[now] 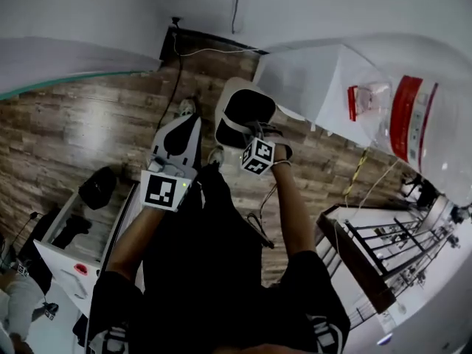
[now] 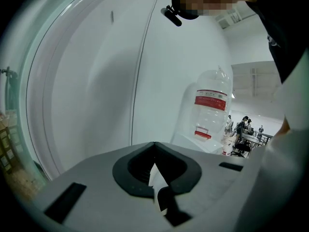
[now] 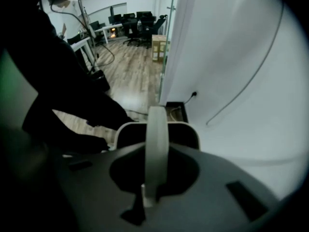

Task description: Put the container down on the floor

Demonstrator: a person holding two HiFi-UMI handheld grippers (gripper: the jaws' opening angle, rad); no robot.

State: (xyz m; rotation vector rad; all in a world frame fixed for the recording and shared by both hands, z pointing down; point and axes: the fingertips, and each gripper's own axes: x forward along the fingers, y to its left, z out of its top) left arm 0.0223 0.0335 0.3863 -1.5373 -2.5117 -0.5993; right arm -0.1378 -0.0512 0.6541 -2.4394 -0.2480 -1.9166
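The container [image 1: 243, 113] is a white bin with a dark inside. It hangs by its thin white handle [image 3: 157, 144] over the wood floor [image 1: 88, 131]. My right gripper [image 1: 254, 133] is shut on that handle, and in the right gripper view the band runs straight down between the jaws of the right gripper [image 3: 155, 178], with the container's rim [image 3: 186, 127] just beyond. My left gripper [image 1: 186, 124] is to the left of the container and apart from it. In its own view the left gripper [image 2: 155, 151] points at a white wall, shut with nothing in it.
A big water bottle [image 1: 413, 124] [image 2: 210, 110] stands on a white cabinet [image 1: 310, 80] just right of the container. A white desk [image 1: 66, 249] with dark items lies low left, and a dark metal rack [image 1: 369, 249] low right. A cable runs to a wall socket [image 3: 194, 94].
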